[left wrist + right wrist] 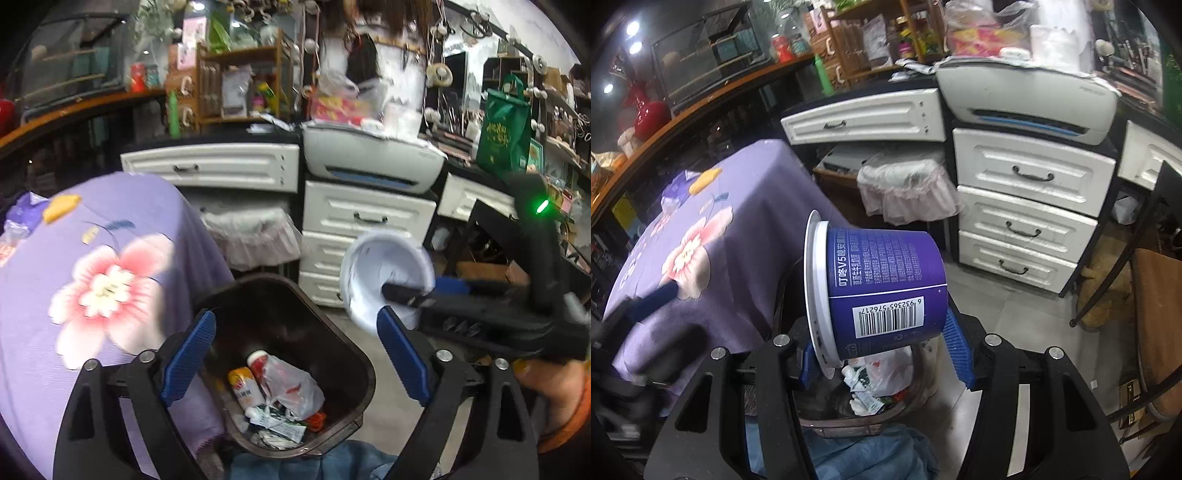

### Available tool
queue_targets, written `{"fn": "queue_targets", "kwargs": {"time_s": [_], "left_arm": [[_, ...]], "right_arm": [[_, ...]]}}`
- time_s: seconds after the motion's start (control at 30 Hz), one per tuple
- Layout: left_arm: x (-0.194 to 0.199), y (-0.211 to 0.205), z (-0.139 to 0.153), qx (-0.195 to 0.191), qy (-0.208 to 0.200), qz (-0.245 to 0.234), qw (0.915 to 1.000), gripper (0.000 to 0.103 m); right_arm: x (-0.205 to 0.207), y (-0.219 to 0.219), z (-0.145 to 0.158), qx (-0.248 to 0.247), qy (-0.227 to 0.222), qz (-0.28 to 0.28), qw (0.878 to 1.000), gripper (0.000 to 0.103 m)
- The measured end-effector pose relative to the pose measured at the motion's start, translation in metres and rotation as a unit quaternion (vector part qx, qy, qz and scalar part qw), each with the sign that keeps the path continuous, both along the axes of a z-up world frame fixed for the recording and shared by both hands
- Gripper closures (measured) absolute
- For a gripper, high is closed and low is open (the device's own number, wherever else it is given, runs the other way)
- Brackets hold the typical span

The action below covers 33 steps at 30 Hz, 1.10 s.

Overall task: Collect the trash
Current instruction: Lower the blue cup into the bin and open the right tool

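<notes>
Gripping a purple cup (886, 288) in right gripper (882, 354), blue pads pressed on base and rim side; cup lying sideways, long axis roughly level, white mouth toward the purple floral tablecloth (713, 206), base toward the white drawers (1027, 206). Hanging just above the dark trash bin (354, 354). Bin rim mostly blocked by cup and gripper in right view; contents only partly readable: crumpled plastic bag (291, 387), small bottle (245, 387), other wrappers too jumbled to identify. Left gripper (295, 356) spread wide, nothing between pads, over the bin opening. Cup interior blurred in left view. Left edge of right view smeared, detail lost. Denim below bin cut off by frame.
</notes>
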<state>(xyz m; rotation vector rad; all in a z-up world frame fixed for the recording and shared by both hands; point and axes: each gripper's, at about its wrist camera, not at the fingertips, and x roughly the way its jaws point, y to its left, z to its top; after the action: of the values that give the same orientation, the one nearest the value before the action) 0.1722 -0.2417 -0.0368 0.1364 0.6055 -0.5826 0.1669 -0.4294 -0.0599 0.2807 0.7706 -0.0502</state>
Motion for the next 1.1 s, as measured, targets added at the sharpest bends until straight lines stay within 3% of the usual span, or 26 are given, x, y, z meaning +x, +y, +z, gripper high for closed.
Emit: {"fn": "queue_targets", "kwargs": {"time_s": [0.27,0.63,1.0,1.07,1.1], "left_arm": [[-0.002,0.028,0.020,-0.013,-0.019,0.034,0.9991,0.010],[0.002,0.054,0.023,-0.020,-0.019,0.060,0.9978,0.009],[0.003,0.062,0.022,-0.022,-0.014,0.070,0.9972,0.008],[0.003,0.063,0.022,-0.022,-0.014,0.070,0.9972,0.008],[0.003,0.063,0.022,-0.022,-0.014,0.071,0.9971,0.008]], "right_arm": [[0.031,0.040,-0.039,-0.012,0.046,0.046,0.998,0.046],[0.062,0.059,-0.088,-0.030,0.102,0.055,0.993,0.046],[0.073,0.065,-0.106,-0.040,0.122,0.056,0.990,0.046],[0.074,0.065,-0.107,-0.041,0.124,0.056,0.990,0.042],[0.074,0.065,-0.107,-0.042,0.123,0.053,0.990,0.034]]}}
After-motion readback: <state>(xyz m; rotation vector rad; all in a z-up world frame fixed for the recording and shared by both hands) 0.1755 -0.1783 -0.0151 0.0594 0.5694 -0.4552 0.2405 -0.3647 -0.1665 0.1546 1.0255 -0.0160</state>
